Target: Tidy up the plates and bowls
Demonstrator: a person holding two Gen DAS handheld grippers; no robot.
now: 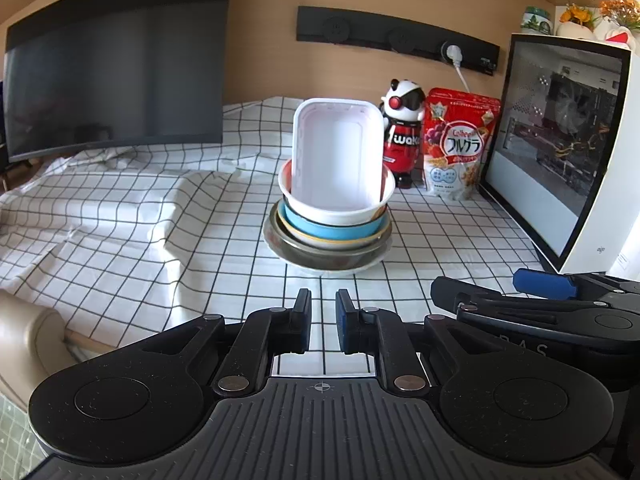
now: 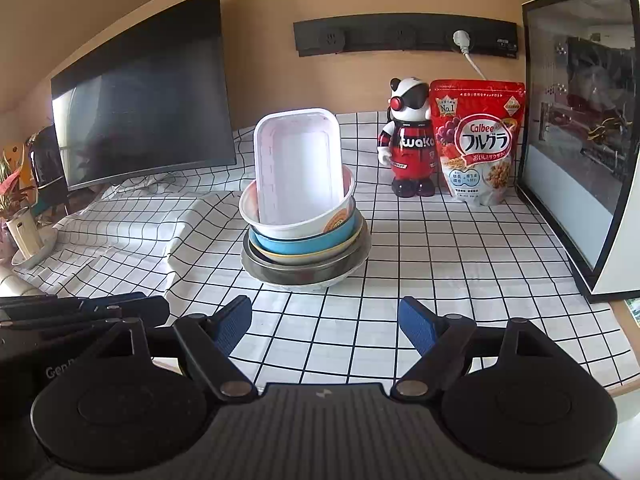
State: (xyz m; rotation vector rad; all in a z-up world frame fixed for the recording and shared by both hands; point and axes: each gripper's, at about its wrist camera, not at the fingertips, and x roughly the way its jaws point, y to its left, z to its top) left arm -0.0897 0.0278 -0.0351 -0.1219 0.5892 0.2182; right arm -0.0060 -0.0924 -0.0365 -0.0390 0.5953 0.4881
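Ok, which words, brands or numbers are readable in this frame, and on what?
"Calbee", "フルグラ", "No.1": red cereal pouch.
"wako", partly cut off: red-bodied panda robot figure.
"Gen…", cut off: black left tool body.
Pouch small print, white computer case mark: too small.

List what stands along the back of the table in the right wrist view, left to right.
Monitor → dish stack → robot figure → cereal bag → PC case.
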